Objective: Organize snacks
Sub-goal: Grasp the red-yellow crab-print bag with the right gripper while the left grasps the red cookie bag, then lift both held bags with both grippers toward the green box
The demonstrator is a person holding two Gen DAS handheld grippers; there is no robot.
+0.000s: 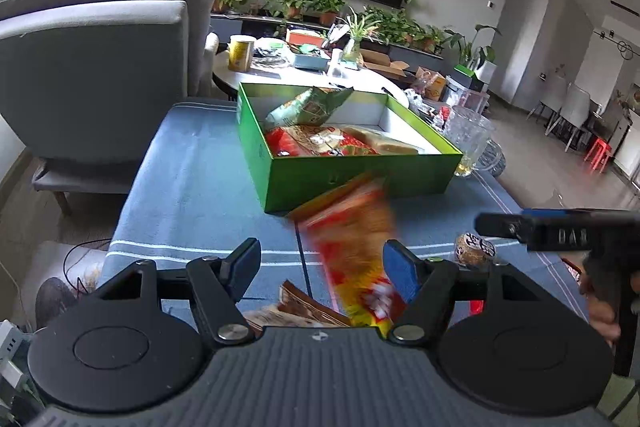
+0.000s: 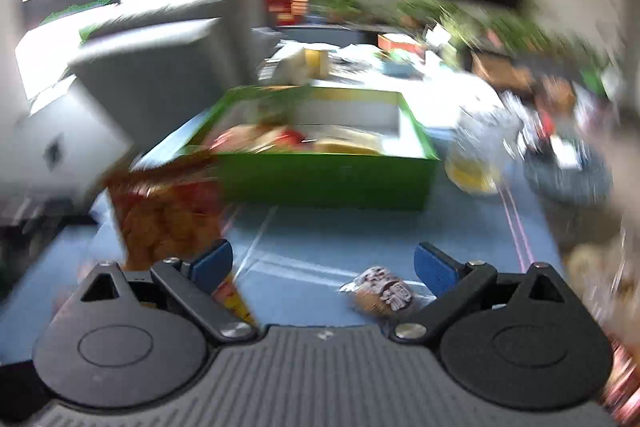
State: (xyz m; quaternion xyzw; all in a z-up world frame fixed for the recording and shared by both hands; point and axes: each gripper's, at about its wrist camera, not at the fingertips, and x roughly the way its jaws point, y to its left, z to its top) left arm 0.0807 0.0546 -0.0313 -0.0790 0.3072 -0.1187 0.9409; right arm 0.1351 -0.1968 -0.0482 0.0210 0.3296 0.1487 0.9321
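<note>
A tall red-and-yellow snack bag stands tilted and blurred between the fingers of my left gripper. It leans at the right finger, and the left pad is well clear of it, so the gripper is open. The same bag shows left of my right gripper, which is open over the blue cloth. A small round wrapped snack lies on the cloth close to its right finger. Behind stands the green box, which holds a green bag and red packets.
A glass mug stands right of the green box. A grey armchair is at the left and a cluttered round white table behind. A brown packet lies under my left gripper. The right wrist view is motion-blurred.
</note>
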